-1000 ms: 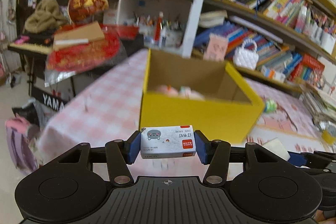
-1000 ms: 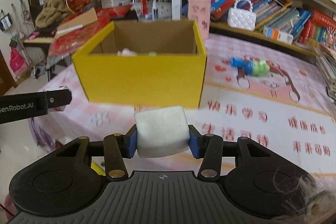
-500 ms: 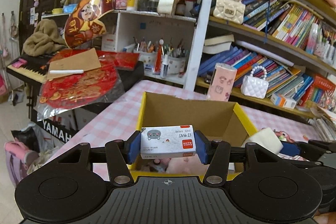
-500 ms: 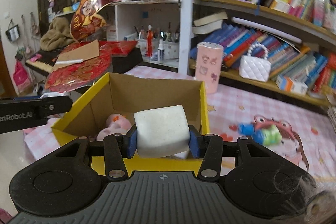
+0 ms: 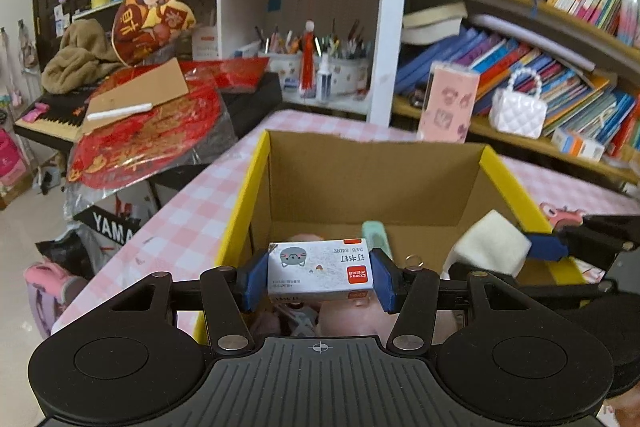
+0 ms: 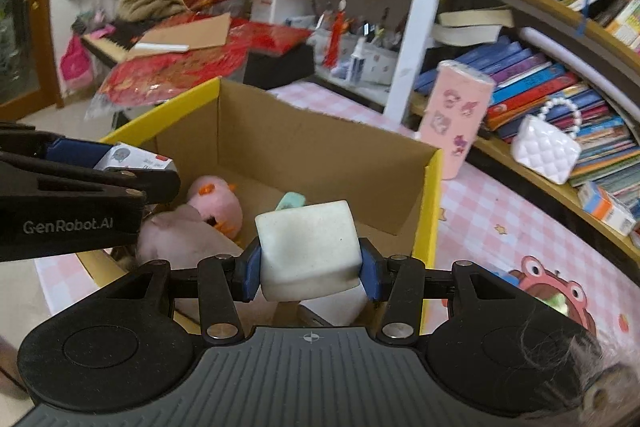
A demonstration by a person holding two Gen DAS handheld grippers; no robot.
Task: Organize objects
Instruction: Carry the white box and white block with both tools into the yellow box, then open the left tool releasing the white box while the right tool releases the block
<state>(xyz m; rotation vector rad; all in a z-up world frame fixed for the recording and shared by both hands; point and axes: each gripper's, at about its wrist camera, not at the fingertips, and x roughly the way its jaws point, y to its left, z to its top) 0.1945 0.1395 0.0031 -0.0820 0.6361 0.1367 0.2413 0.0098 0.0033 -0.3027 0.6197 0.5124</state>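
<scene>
My left gripper (image 5: 319, 277) is shut on a small white staple box (image 5: 320, 273) with a grey cat face and a red label. It hangs over the near side of an open yellow cardboard box (image 5: 244, 187). My right gripper (image 6: 310, 269) is shut on a white foam block (image 6: 308, 249), over the same yellow box (image 6: 428, 211). Each gripper shows in the other's view: the white block (image 5: 490, 243) at right, the staple box (image 6: 136, 159) at left. Inside the box lie a pink plush toy (image 6: 214, 203) and a mint-green item (image 6: 292, 201).
The yellow box stands on a pink checked tablecloth (image 5: 188, 211). A pink tin (image 6: 456, 119) and a white quilted purse (image 6: 546, 149) sit behind it by crowded bookshelves. A keyboard with red decorations (image 5: 144, 123) lies at left. A frog print (image 6: 556, 291) marks the cloth at right.
Both grippers moved forward from in front of the yellow box to over its opening, still holding their objects. The box's inside and the plush toy came into view. The right gripper rolled.
</scene>
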